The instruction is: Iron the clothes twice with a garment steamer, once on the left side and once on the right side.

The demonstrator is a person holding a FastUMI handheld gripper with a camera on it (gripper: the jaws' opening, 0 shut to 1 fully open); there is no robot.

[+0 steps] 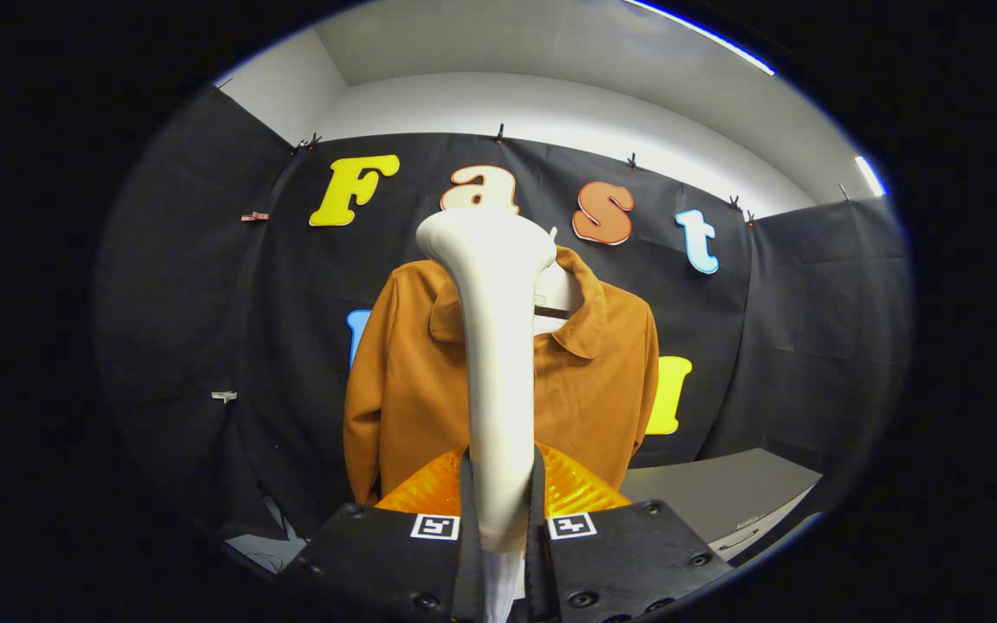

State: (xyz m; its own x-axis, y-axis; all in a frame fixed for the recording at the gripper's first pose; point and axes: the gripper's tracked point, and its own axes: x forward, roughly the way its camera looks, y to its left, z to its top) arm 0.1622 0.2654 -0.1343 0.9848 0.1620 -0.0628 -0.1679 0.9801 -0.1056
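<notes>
A white garment steamer point(497, 363) stands upright between my fingers, its handle pressed from both sides and its flared head at the top. My gripper point(502, 528) is shut on that handle. Beyond the steamer hangs a brown collared jacket point(412, 381) on a hanger against the black cloth wall, spread open toward me. The steamer's head sits in front of the jacket's collar and hides the middle of the garment. I cannot tell whether the head touches the fabric.
A grey table surface point(715, 489) lies low to the right of the jacket. Black cloth walls point(204, 303) close in the booth on the left, back and right. Small clips hold the cloth along its top edge.
</notes>
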